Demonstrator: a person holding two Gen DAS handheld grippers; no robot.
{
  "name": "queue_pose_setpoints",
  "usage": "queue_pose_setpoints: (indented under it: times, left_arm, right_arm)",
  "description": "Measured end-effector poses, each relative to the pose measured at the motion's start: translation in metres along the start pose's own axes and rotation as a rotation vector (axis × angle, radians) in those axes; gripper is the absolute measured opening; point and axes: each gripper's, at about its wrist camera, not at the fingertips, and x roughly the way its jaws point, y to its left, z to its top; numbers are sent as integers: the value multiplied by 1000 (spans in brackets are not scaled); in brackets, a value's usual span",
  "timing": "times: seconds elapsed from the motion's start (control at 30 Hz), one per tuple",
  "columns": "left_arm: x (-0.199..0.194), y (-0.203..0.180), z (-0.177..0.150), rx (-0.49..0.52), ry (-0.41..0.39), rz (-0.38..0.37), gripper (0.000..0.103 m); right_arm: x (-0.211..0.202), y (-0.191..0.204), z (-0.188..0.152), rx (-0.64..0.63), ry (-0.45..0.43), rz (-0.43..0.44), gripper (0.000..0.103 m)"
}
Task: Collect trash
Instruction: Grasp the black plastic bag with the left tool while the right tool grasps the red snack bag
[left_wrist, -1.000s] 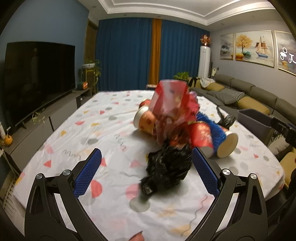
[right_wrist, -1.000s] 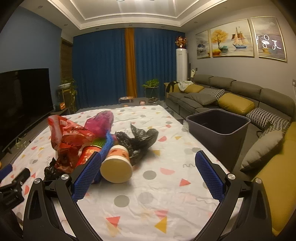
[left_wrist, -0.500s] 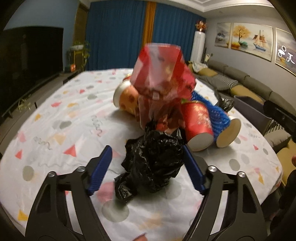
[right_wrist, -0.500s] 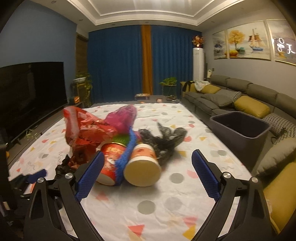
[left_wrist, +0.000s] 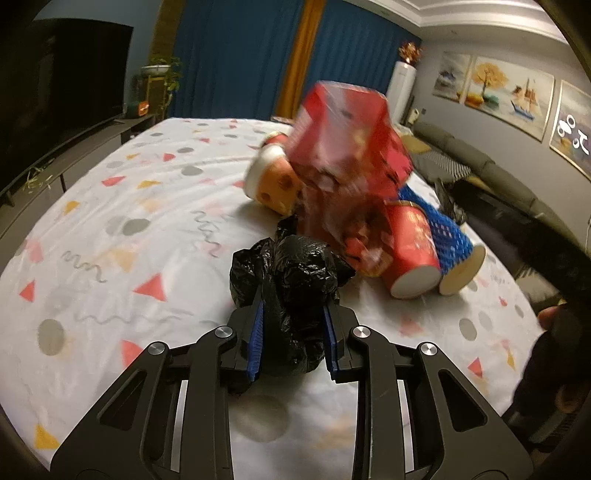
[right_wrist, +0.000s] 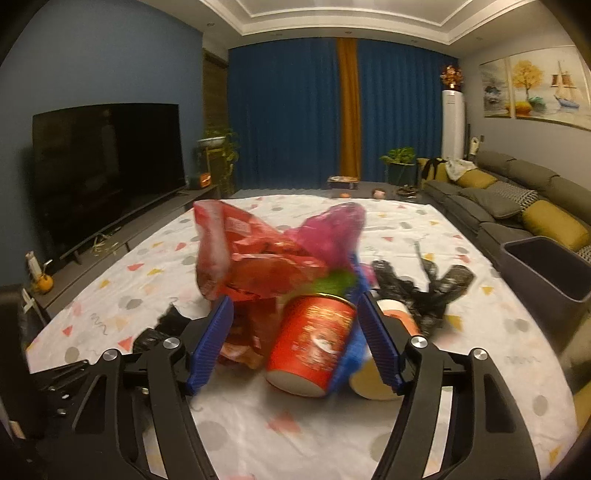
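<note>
A: Left hand-held gripper (left_wrist: 291, 339) just closing, pads pinching the black plastic bag (left_wrist: 291, 280) on the worktop (left_wrist: 110, 258).

B: Right hand-held gripper (right_wrist: 295, 339) narrowing around the red paper cup (right_wrist: 312, 343), not yet touching. Could roll or crush. Trash bin (right_wrist: 546, 273) far right.

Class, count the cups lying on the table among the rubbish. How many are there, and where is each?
3: a red cup between the right tongs, a tan-bottomed cup beside it, and an orange cup behind the red bag. Others may be hidden.
</note>
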Motion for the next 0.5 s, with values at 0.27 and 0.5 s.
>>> queue_pose_setpoints:
  times: [0.27,0.5]
  left_arm:
    - [-20,34,25,-53,-102,123,26]
    - [-18,49,35,-97,-109,121,26]
  right_arm:
    - [33,19,5,4,46,72,53]
    - [56,34,6,-14,84,108,33]
